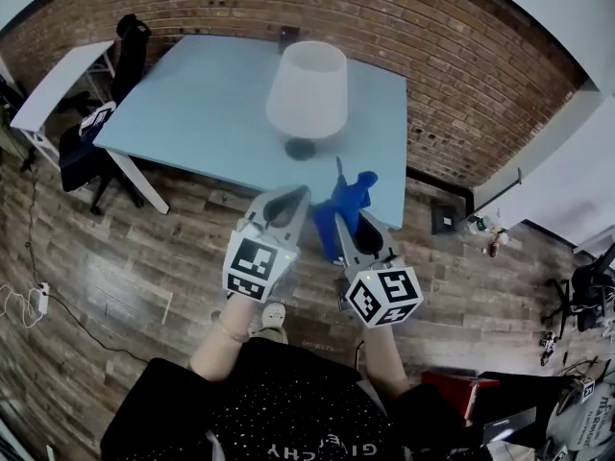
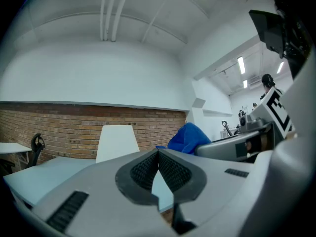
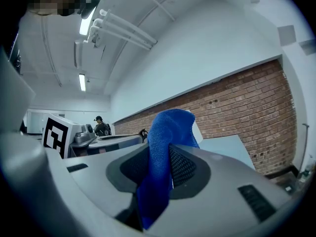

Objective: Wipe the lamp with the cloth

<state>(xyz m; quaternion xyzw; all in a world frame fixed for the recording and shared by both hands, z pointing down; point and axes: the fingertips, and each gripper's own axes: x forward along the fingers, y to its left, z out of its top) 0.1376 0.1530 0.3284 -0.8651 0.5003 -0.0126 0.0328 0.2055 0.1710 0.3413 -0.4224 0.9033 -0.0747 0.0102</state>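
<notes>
the head view alone shows the whole lamp upright on the table, ahead of both grippers and apart from them. the right gripper is clamped on the blue cloth, clearest in its own view. the left gripper has its jaws together, empty.

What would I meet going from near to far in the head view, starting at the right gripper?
right gripper → blue cloth clamped in its jaws → light blue table → lamp → brick wall
</notes>
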